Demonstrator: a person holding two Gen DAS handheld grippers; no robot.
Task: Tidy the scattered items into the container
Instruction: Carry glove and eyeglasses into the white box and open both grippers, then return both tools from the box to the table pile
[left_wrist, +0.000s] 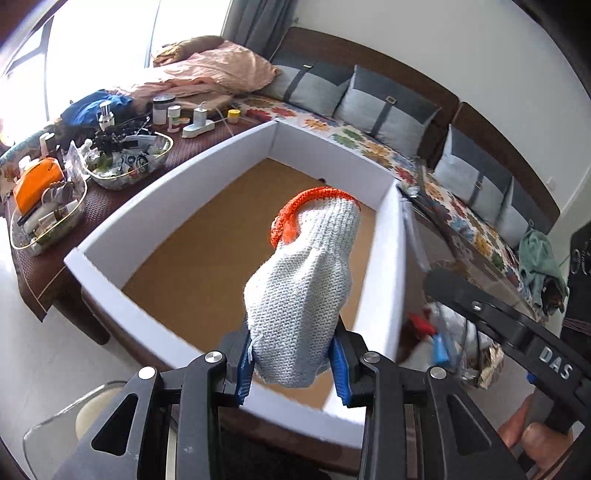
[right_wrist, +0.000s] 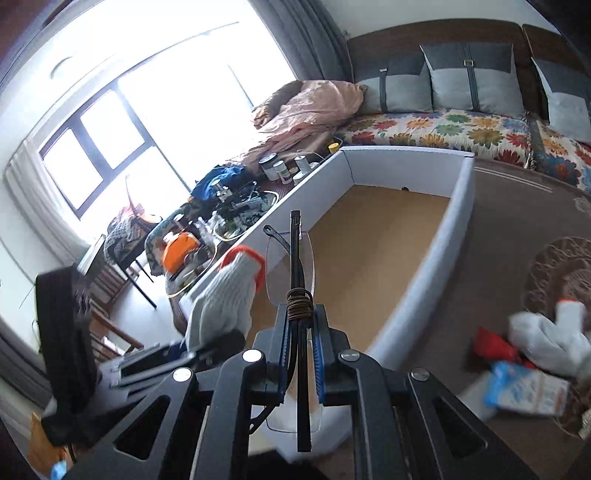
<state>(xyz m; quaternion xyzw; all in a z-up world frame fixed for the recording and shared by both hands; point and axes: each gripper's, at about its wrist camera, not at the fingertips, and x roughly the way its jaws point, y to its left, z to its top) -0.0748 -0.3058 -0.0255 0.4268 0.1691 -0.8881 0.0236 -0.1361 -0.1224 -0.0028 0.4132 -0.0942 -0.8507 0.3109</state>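
Room: bright window, long sofa (right_wrist: 443, 129) with floral cover and grey cushions; cluttered table beside the box
Container: white-walled box (left_wrist: 207, 177) with brown floor, lying on the table; nothing visible on its floor
Leftover items: white glove, red piece and blue packet (right_wrist: 524, 391) blurred on the mat, outside the box's right wall
Left gripper (left_wrist: 291, 363): clamped on a grey knit glove (left_wrist: 306, 273) with orange cuff; glove held above the box
Right gripper (right_wrist: 300, 354): squeezed tight on rimless glasses (right_wrist: 291, 273); lenses over the box's near edge
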